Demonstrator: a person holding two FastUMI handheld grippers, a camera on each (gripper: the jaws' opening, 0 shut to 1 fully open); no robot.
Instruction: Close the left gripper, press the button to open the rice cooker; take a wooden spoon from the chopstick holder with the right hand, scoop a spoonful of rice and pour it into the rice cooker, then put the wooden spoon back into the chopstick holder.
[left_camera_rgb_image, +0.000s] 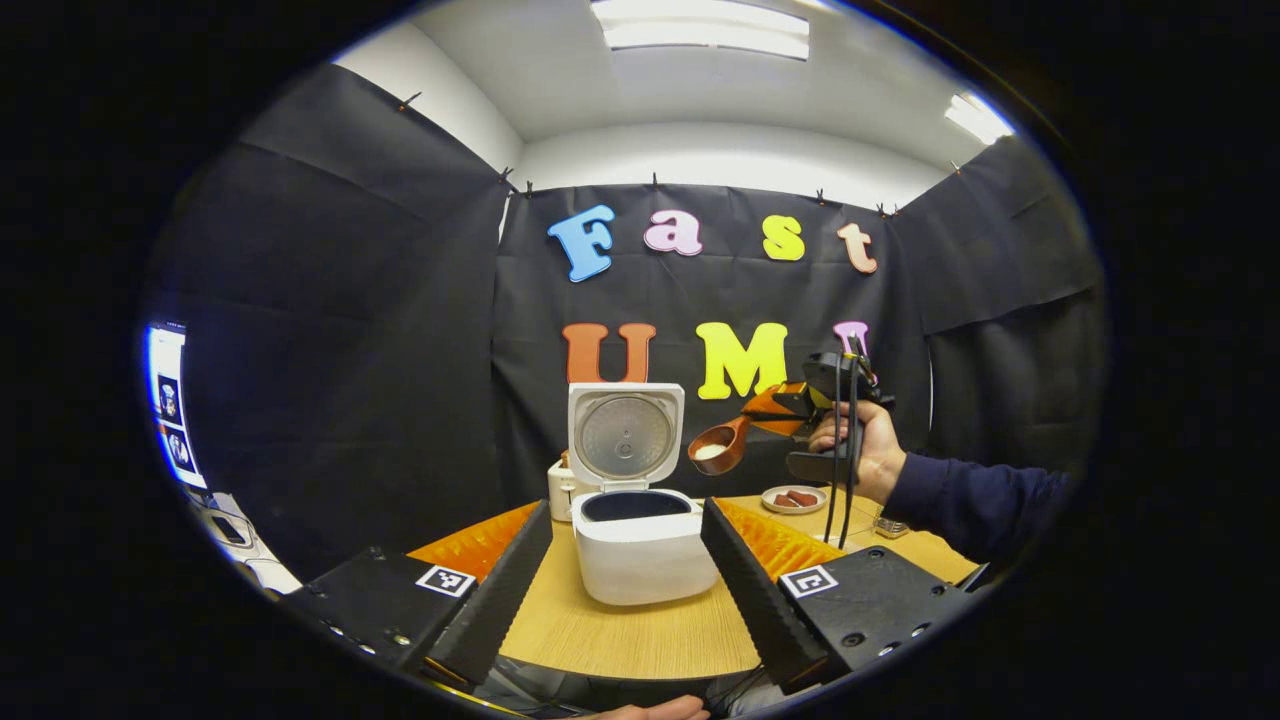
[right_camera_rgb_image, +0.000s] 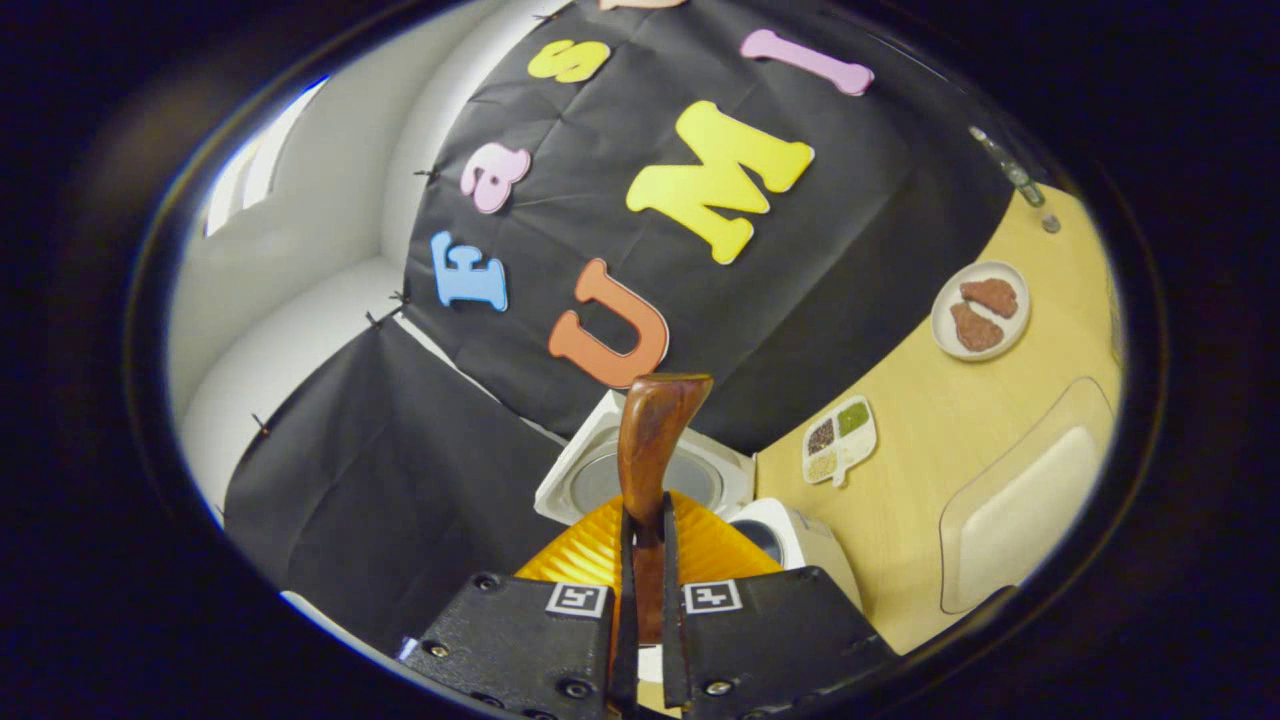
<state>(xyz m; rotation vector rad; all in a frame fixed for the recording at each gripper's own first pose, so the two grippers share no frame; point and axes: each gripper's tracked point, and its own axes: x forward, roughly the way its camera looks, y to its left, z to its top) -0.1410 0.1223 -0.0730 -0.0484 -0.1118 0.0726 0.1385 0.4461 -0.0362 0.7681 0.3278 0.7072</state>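
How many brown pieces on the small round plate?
2. Both lie side by side on the small round white plate: one brown piece toward the far rim, the other just nearer.

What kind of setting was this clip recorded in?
Probably a staged recording booth, not a real kitchen: black cloth walls clipped up around a wooden table, set with an open rice cooker and a small plate of food.

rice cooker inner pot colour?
Dark, near black, inside the white rice cooker with its lid up. It shows best in the left gripper view.
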